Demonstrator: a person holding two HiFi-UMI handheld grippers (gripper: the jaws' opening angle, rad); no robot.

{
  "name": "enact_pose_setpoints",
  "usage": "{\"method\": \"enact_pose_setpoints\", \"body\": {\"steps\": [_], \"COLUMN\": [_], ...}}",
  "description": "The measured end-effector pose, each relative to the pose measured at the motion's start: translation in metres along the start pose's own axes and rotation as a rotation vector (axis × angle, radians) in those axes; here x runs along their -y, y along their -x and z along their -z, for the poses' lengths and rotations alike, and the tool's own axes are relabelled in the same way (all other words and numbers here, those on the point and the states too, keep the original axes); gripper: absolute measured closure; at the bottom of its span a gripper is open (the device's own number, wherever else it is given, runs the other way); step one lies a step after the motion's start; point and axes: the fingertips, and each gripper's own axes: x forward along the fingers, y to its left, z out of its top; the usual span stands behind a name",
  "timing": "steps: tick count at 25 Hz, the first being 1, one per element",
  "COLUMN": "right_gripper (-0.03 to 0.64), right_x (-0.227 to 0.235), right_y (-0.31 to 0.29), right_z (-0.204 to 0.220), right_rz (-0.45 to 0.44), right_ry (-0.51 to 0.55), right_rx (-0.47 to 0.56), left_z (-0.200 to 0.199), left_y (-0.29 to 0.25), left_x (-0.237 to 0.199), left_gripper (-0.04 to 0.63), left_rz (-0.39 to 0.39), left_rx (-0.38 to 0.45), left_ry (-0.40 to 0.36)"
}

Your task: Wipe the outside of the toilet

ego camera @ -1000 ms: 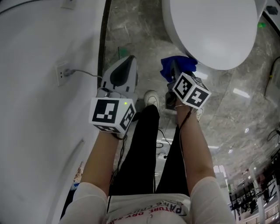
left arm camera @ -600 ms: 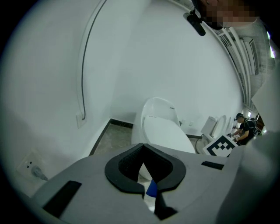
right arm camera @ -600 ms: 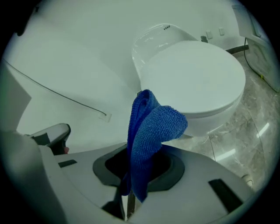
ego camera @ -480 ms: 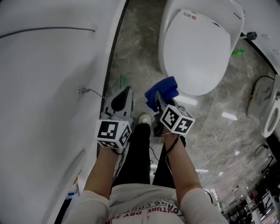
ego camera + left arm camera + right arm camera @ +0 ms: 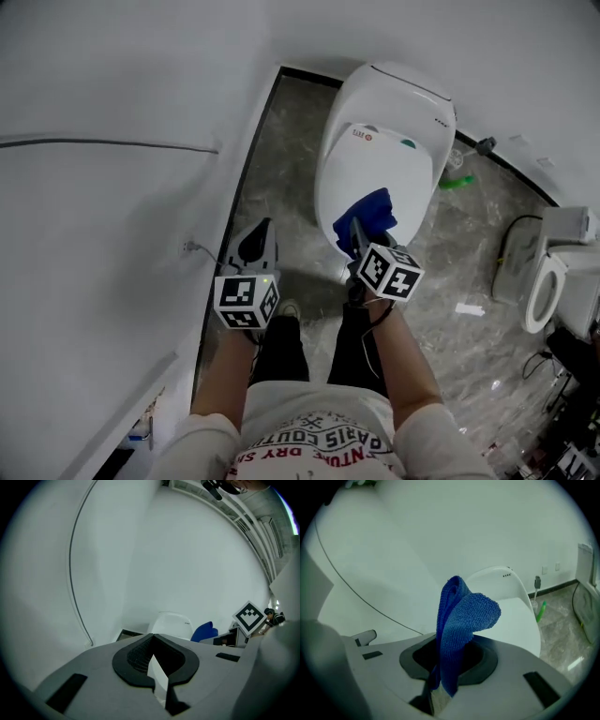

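Pinched in the right gripper (image 5: 443, 686), the soft blue microfibre cloth (image 5: 457, 620) looks light and floppy, best held by its bunched end, above the front rim of the smooth white closed-lid toilet (image 5: 380, 155) at the grey marble floor's (image 5: 281, 159) far edge; the left gripper (image 5: 154, 672) is closed, empty.

Floor (image 5: 281, 178): grey veined stone, glossy, with a dark strip along its left and far edges where white walls meet it. White toilet (image 5: 380, 164), lid down, stands at the far edge, back to the wall. Green object (image 5: 457, 182) lies just beside it on the side toward the right edge; kind not discernible. Small white scrap (image 5: 469, 308) lies flat, well apart from the toilet. Second toilet (image 5: 542, 292), bowl showing, at the right edge; black cable (image 5: 506, 246) loops beside it. Person's shoe (image 5: 287, 310) rests near the left edge.
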Motion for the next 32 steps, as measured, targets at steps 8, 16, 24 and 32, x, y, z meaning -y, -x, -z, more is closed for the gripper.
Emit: {"method": "enact_pose_setpoints", "body": {"steps": [8, 16, 24, 32], "right_gripper": [0.54, 0.54, 0.54, 0.54], "right_x": [0.054, 0.092, 0.073, 0.053], "right_y": [0.001, -0.053, -0.145, -0.234], "right_z": [-0.086, -0.178, -0.258, -0.323], "right_rz": [-0.104, -0.11, -0.052, -0.004], "right_ry": [0.186, 0.476, 0.638, 0.844], "right_rx": [-0.112, -0.148, -0.116, -0.197], "left_z": [-0.022, -0.023, -0.042, -0.082], "left_y": [-0.024, -0.062, -0.124, -0.177], "left_x": [0.055, 0.054, 0.002, -0.036], "left_gripper": [0.589, 0.589, 0.589, 0.589], "left_rz": [-0.213, -0.351, -0.314, -0.318], "left_rx": [0.019, 0.052, 0.036, 0.043], "left_ry": [0.135, 0.261, 0.246, 0.249]}}
